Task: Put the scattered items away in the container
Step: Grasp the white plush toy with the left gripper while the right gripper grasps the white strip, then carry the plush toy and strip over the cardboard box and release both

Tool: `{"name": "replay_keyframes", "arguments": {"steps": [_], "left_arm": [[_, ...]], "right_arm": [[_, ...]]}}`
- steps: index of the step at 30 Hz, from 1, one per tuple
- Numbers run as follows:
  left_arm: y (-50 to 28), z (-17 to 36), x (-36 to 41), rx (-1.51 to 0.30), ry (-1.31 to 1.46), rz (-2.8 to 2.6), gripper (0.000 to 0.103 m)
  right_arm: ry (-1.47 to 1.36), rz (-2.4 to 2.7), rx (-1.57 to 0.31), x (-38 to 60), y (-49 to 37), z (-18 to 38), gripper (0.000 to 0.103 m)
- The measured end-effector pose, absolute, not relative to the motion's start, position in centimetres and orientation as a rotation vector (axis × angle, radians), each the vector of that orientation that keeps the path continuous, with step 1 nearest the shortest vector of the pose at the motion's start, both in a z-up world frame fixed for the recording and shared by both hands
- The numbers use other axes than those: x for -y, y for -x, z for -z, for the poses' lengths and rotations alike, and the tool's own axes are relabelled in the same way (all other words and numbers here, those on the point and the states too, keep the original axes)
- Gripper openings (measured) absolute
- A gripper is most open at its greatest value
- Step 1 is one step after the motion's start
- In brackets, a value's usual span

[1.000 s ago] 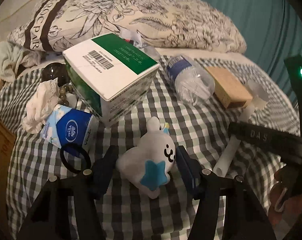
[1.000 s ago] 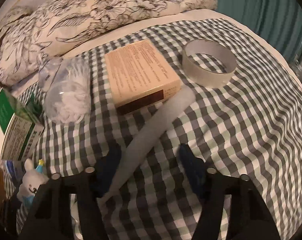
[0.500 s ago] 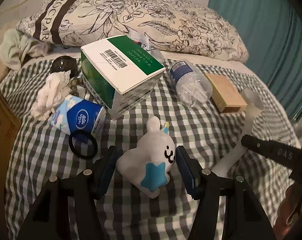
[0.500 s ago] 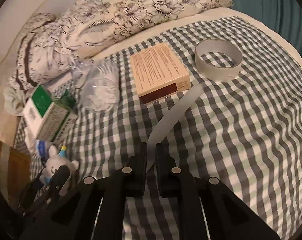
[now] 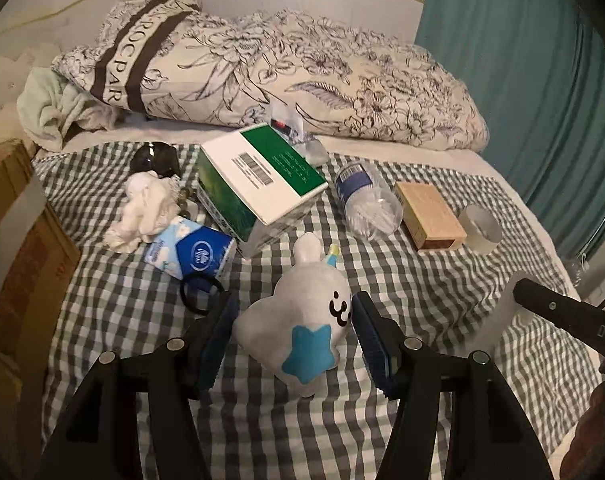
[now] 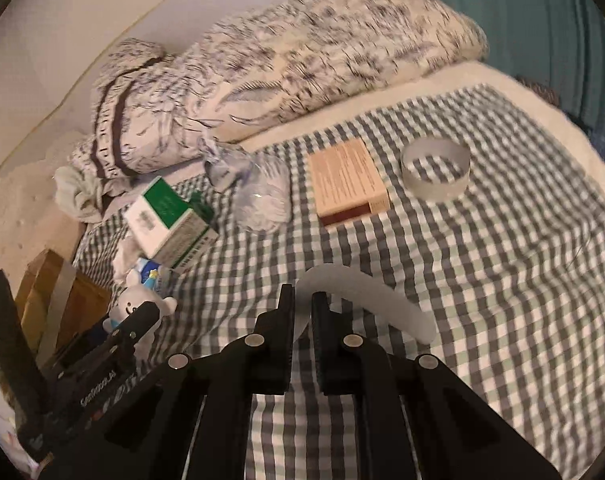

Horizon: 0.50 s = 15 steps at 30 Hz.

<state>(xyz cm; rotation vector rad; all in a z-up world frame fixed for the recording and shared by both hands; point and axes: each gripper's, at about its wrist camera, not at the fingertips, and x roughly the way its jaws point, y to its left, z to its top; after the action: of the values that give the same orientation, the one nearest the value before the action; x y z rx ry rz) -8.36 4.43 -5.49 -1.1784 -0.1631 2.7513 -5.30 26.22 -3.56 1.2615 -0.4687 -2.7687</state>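
Observation:
My left gripper (image 5: 292,330) is shut on a white plush toy (image 5: 302,320) with a blue star and holds it above the checked bedspread (image 5: 422,292). My right gripper (image 6: 301,306) is shut on a white flexible strip (image 6: 366,292), which is lifted off the bed and droops to the right. The strip also shows in the left wrist view (image 5: 502,316). A brown cardboard box (image 5: 18,248) stands at the left edge of the bed, also in the right wrist view (image 6: 58,300).
On the bedspread lie a green and white carton (image 5: 258,184), a blue tissue pack (image 5: 194,252), a black hair tie (image 5: 200,292), a crumpled white cloth (image 5: 146,208), a plastic bottle (image 5: 366,204), a tan box (image 6: 348,180) and a tape ring (image 6: 436,168). A floral pillow (image 5: 302,80) lies behind.
My right gripper shut on the white strip and lifted it off the bed. My left gripper has lifted the plush toy higher and pulled back a little.

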Motion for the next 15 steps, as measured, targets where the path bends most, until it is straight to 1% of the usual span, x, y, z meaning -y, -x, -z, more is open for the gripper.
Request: {"name": "replay_keyframes", "arguments": {"steps": [7,10,15], "left_arm": [[6.4,3.4,-3.1,0.192,1.131,-2.775,0.061],[5.7,2.5,-3.1,0.126,1.134,-2.792,0.061],[4.0,0.4,-3.0,0.109,1.108,-2.797,0.061]], "right_arm": [[-1.212,2.748,0.465,-25.8,3.3,1.8,0.008],[-1.186,2.749,0.432,-25.2,2.2,0.8,0.008],[-1.165,2.721,0.415,-24.3,0.7,-0.7,0.008]]}}
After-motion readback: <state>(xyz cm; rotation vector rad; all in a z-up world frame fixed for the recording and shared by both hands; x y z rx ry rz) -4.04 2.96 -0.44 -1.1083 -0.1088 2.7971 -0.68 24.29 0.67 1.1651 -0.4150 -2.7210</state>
